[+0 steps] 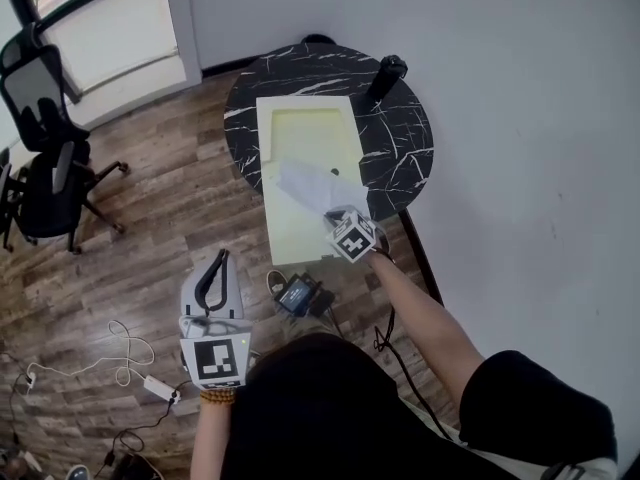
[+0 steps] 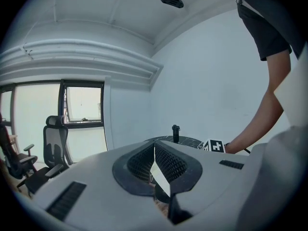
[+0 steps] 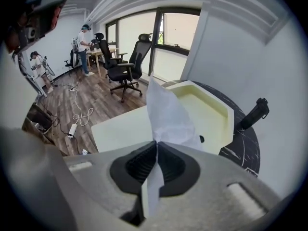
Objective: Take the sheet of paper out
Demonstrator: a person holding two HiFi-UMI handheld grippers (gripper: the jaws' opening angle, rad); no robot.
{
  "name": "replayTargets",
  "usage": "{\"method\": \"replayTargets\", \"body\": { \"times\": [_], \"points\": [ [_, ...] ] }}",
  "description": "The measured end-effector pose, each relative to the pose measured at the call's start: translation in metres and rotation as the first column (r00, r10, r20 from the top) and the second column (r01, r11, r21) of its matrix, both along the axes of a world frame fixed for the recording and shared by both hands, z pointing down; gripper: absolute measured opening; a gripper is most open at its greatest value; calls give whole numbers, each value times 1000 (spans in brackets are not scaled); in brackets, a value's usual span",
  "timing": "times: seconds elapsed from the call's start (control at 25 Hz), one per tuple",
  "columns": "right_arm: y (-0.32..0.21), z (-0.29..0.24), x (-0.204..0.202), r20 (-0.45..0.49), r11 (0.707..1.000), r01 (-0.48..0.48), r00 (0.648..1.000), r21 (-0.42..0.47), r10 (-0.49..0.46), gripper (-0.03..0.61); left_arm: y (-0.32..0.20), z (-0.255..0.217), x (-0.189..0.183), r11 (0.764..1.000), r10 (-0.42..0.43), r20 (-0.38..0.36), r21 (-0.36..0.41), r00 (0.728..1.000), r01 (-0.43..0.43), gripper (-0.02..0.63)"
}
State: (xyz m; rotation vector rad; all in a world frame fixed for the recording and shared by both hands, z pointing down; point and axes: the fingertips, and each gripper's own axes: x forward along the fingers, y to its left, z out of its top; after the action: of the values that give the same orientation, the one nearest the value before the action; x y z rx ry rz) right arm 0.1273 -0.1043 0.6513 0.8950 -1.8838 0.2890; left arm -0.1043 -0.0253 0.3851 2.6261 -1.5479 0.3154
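While your right gripper (image 3: 155,146) clamps the sheet of paper (image 3: 168,112) above the cream tray (image 3: 219,110), your left gripper (image 2: 155,147) hangs closed, empty, left of that tray.

- The sheet of paper (image 1: 308,185) is white and thin, creased and buckled (hardly a flat leaf anywhere), with one edge pinched between the closed jaws of the right gripper (image 1: 335,215).
- It stands tilted over the open pale yellow case (image 1: 300,128), its free end towards the case's recessed half.
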Motion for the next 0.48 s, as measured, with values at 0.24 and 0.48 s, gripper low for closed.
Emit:
{"method": "replayTargets", "body": {
  "times": [0.24,0.48],
  "points": [
    [8,-37,3,103,993,-92,991,76,84,8,-7,-7,31,990,133,60,47,989,-136,8],
    [6,-72,-1,228,975,-164,965,153,127,8,-25,-13,54,981,173,56,73,983,-177,8]
  ]
}}
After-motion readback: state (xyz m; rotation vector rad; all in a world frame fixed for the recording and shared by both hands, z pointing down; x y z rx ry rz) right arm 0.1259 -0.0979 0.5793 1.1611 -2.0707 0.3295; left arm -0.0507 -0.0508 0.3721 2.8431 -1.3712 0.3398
